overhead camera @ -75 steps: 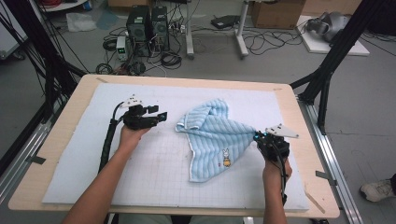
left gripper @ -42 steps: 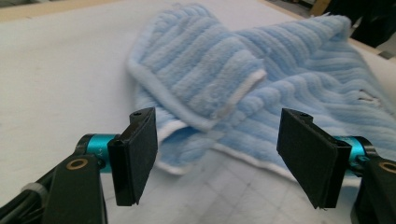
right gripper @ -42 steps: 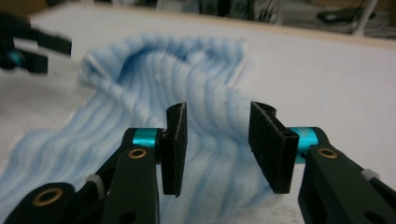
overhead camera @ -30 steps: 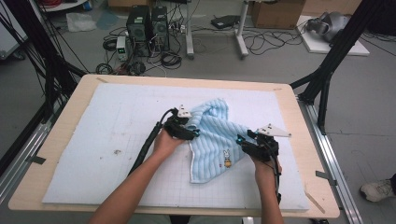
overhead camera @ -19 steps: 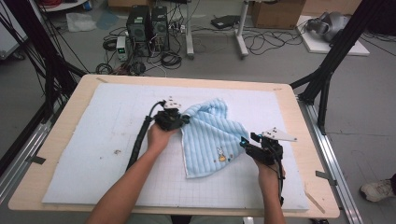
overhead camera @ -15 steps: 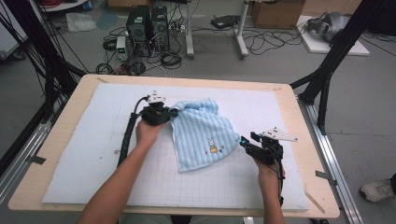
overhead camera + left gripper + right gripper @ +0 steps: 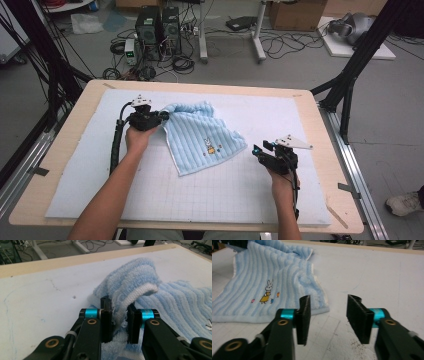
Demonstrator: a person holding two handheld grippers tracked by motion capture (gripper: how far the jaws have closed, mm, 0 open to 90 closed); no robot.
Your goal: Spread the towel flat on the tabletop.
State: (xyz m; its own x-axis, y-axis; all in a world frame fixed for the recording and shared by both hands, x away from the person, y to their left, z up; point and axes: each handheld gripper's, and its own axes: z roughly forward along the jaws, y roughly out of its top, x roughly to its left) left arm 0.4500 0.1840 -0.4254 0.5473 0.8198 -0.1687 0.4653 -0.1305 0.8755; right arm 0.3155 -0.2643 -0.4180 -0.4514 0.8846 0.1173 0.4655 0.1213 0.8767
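Note:
A light blue striped towel [image 7: 205,137] with a small rabbit picture lies spread on the white mat [image 7: 225,200]. My left gripper [image 7: 162,116] is at the towel's far left corner. Its jaws have just closed and are shut on the towel's white-edged hem [image 7: 121,312], which bunches up between the pads. My right gripper [image 7: 257,150] rests on the mat just right of the towel's near right corner [image 7: 322,307]. Its jaws have just been closing a little, and they stand open with nothing between them [image 7: 328,315].
The mat covers a wooden table [image 7: 60,150] with rails along both sides. Computers, cables and stand legs [image 7: 160,30] are on the floor beyond the far edge. A cable [image 7: 116,145] trails from the left gripper along the forearm.
My left gripper has closed on the towel and dragged it left and toward the far side, away from the right gripper. The towel now lies flatter. The right hand has stayed put.

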